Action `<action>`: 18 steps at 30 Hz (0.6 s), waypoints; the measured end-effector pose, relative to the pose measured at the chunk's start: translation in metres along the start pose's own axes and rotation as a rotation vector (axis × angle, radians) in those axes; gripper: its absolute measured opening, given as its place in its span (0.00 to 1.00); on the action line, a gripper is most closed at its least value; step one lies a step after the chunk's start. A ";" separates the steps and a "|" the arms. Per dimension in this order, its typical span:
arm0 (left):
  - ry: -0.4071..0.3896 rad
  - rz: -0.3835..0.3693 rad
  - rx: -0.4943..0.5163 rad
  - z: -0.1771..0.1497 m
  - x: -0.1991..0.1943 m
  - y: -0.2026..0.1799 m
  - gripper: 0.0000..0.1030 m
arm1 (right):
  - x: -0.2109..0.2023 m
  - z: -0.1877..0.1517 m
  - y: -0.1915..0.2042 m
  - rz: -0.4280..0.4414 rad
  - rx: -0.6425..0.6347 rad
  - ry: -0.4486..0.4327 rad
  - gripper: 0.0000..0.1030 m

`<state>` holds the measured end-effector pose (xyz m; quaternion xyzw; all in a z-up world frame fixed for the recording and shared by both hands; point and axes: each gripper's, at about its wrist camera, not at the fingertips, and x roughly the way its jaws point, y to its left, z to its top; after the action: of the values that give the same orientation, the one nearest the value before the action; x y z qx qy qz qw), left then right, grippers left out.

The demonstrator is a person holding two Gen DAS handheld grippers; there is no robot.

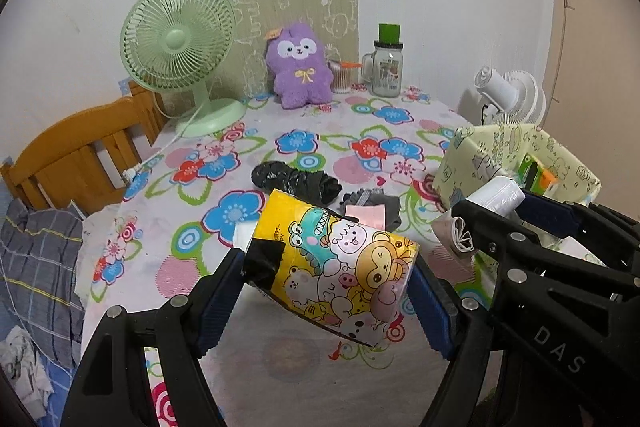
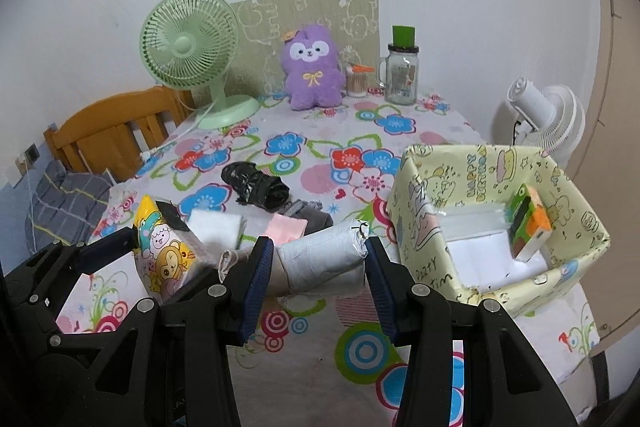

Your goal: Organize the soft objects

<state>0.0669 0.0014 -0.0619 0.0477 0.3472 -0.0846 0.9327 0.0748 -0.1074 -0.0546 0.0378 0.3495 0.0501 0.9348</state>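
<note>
In the left wrist view, the left gripper (image 1: 326, 281) fills the lower frame, its jaws clamped on a yellow cartoon tissue pack (image 1: 340, 267) held clear of the flowered tablecloth (image 1: 240, 163). The pack's long axis runs from upper left to lower right, across the gap between the pads. At the right edge, the right gripper (image 1: 496, 207) holds a grey roll (image 1: 464, 237) just in front of the pale yellow box (image 1: 480, 155).

In the right wrist view, the right gripper (image 2: 318, 259) sits lower centre, jaws pressed on the ends of the grey roll (image 2: 322, 261), whose long axis lies left to right between the pads. The yellow box (image 2: 416, 187) stands just right of it, open side up, so the right hand looks the nearer. The left gripper (image 2: 132, 247) with the tissue pack (image 2: 164, 251) is at lower left, farther from the box. A black bundle (image 2: 256, 187) and pink cloth (image 2: 288, 229) remain on the tablecloth (image 2: 320, 147).
</note>
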 end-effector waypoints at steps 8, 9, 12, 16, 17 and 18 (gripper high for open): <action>-0.028 0.014 -0.002 0.012 -0.013 -0.003 0.78 | -0.015 0.011 -0.001 0.016 -0.003 -0.027 0.48; -0.032 0.013 -0.002 0.013 -0.014 -0.005 0.78 | -0.016 0.013 -0.002 0.016 -0.004 -0.029 0.48; -0.041 0.012 0.002 0.017 -0.017 -0.008 0.78 | -0.021 0.017 -0.005 0.015 -0.005 -0.035 0.48; -0.052 0.008 0.008 0.024 -0.021 -0.012 0.78 | -0.026 0.024 -0.010 0.007 -0.003 -0.047 0.48; -0.055 0.007 0.010 0.027 -0.021 -0.013 0.78 | -0.027 0.025 -0.011 0.006 -0.002 -0.050 0.48; -0.057 0.006 0.011 0.028 -0.022 -0.015 0.78 | -0.028 0.026 -0.013 0.006 -0.002 -0.052 0.48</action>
<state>0.0659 -0.0145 -0.0264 0.0513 0.3198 -0.0852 0.9422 0.0717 -0.1244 -0.0179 0.0390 0.3248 0.0522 0.9435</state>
